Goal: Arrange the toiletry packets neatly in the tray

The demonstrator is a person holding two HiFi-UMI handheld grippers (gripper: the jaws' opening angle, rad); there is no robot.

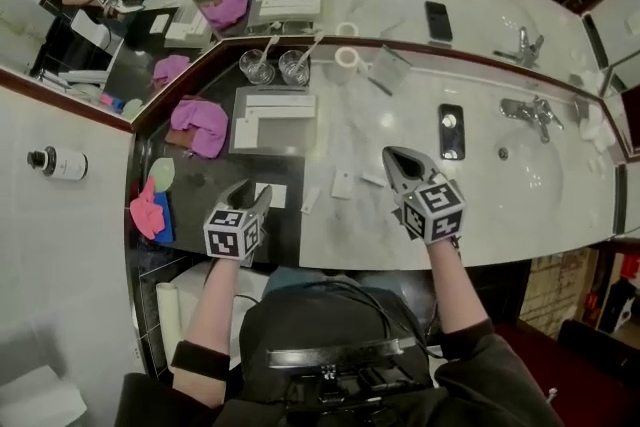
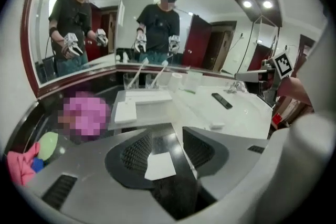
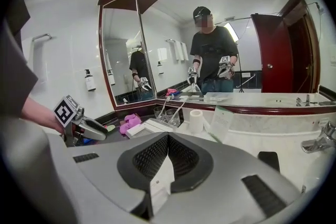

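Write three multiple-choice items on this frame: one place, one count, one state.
1. Where is the black phone?
A in the tray
B in the sink
C on the marble counter, left of the faucet

2. How many glasses stand past the tray's far edge?
A two
B one
C four

3. The right gripper is:
A open, empty
B shut on a white packet
C shut on a pink cloth

C: the phone lies on marble beside the faucet.
A: two glasses show in the head view.
B: its jaws pinch the packet.

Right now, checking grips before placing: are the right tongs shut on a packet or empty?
Shut on a white packet: the right tongs close together with it pinched between them.
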